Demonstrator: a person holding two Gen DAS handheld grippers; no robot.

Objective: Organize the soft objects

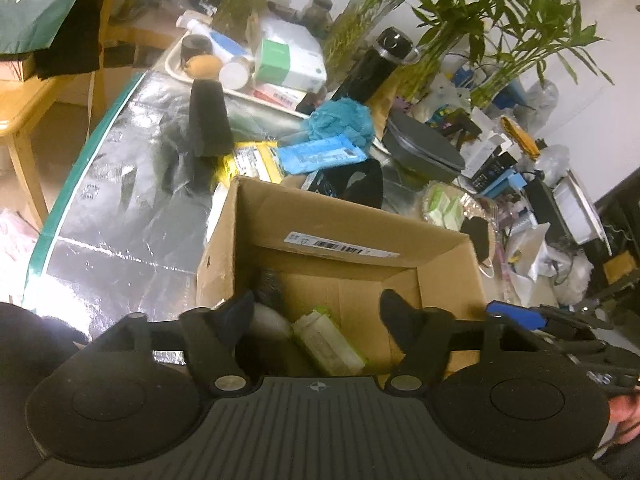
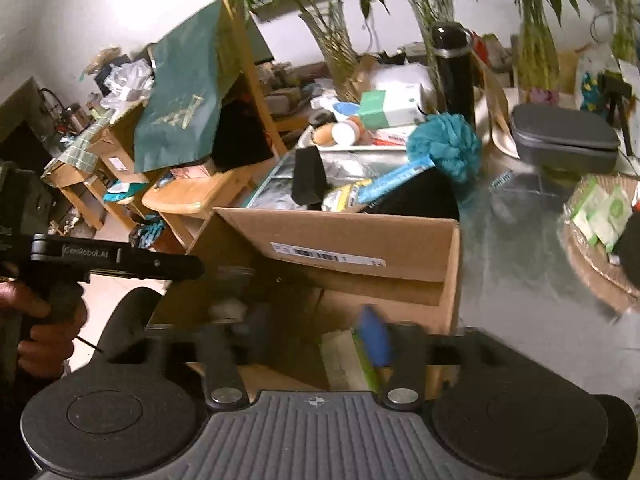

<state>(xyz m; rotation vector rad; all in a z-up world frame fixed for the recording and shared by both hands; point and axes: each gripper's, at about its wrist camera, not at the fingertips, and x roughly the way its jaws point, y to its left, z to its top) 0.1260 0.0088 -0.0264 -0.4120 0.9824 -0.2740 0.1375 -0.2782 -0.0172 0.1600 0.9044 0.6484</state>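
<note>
An open cardboard box [image 1: 344,240] stands on the foil-covered table [image 1: 120,200]; it also shows in the right wrist view [image 2: 360,240]. Inside lie a green-and-white tissue pack [image 1: 328,342], a white soft item [image 1: 270,320] and a dark fuzzy item [image 1: 270,290]. My left gripper [image 1: 318,306] is open and empty above the box's near edge. My right gripper [image 2: 308,340] is blurred over the box, and its jaws stand apart and empty. Behind the box are a teal pompom [image 1: 344,118], a blue wipes pack [image 1: 320,154], a black foam block [image 1: 210,120] and a black cloth [image 1: 356,186].
A tray of bottles and boxes [image 1: 240,64] sits at the back. A black flask [image 1: 376,64], glass vases with bamboo [image 1: 360,20], a grey case [image 1: 424,144] and a woven basket of tissue packs [image 2: 600,224] crowd the right. A wooden chair [image 2: 192,188] stands at the left.
</note>
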